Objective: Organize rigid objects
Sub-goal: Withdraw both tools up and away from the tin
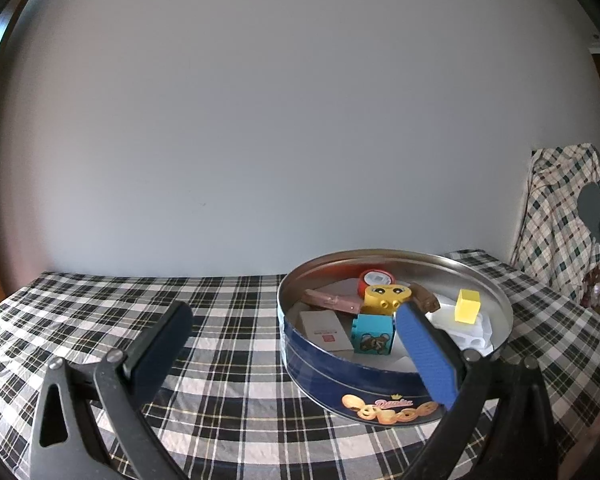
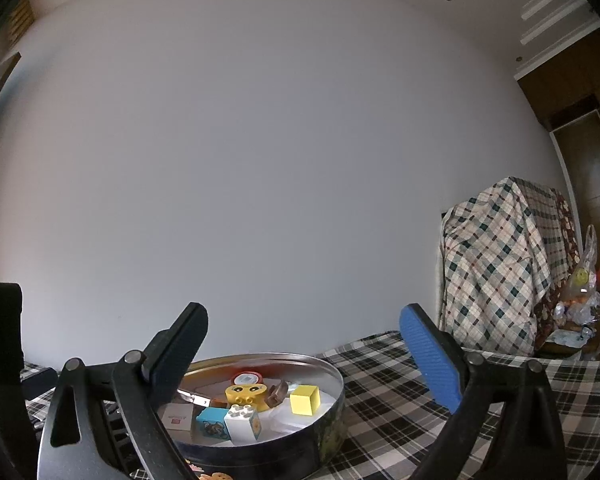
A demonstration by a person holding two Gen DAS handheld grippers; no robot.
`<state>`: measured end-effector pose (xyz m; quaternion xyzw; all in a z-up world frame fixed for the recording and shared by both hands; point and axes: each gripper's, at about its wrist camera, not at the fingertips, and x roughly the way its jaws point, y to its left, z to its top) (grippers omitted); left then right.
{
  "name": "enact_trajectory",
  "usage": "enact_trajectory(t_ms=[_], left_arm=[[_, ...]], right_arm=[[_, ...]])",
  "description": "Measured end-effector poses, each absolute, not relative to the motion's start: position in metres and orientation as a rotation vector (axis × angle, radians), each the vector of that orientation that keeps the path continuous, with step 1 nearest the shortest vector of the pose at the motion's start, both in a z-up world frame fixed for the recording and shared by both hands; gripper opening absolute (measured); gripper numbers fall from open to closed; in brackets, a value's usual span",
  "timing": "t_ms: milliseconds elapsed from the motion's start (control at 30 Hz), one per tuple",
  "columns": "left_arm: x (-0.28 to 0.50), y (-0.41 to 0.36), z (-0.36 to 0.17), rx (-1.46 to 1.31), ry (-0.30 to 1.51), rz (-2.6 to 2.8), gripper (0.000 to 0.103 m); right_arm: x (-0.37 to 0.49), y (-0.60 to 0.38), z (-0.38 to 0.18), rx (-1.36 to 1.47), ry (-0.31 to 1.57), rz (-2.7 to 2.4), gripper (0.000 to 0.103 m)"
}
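- Background: plain pale wall (image 1: 260, 120) behind a table covered with a black-and-white checked cloth (image 1: 228, 312); at far right, furniture draped in a lighter plaid cloth (image 2: 496, 264).
- Round cookie tin (image 1: 340, 376), dark blue outside and bare metal inside, stands lidless on the checked cloth, right of centre in the left wrist view and low left of centre in the right wrist view.
- Contents of the tin, lying close together: a yellow cube (image 1: 468, 306) resting on a white plastic piece (image 1: 474, 334); a yellow brick with cartoon eyes (image 1: 386, 298); a blue brick with a bear picture (image 1: 372, 334); a red-rimmed round item (image 1: 376, 278) at the back; a white card box (image 1: 326, 330); a brown elongated item (image 1: 332, 302).
- A white studded brick (image 2: 242, 420) shows just beside the blue brick in the right wrist view only.
- Left gripper (image 1: 292, 340): fingers spread wide, nothing between them; its blue-padded finger (image 1: 426, 356) overlaps the tin's near rim in the picture.
- Right gripper (image 2: 304, 348): fingers spread wide and empty, raised above the tin's level; the dark finger (image 2: 176, 352) overlaps the tin's left edge in view.
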<state>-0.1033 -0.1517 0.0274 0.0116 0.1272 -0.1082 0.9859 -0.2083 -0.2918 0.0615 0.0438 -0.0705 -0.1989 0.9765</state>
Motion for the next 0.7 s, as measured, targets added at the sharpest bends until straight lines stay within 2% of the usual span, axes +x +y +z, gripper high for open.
enact_trajectory(t_ms=[700], left_arm=[[-0.1018, -0.1559, 0.0255, 0.013, 0.284, -0.222, 0.103]], right_arm=[[-0.2074, -0.2951, 0.0637, 0.097, -0.125, -0.416, 0.099]])
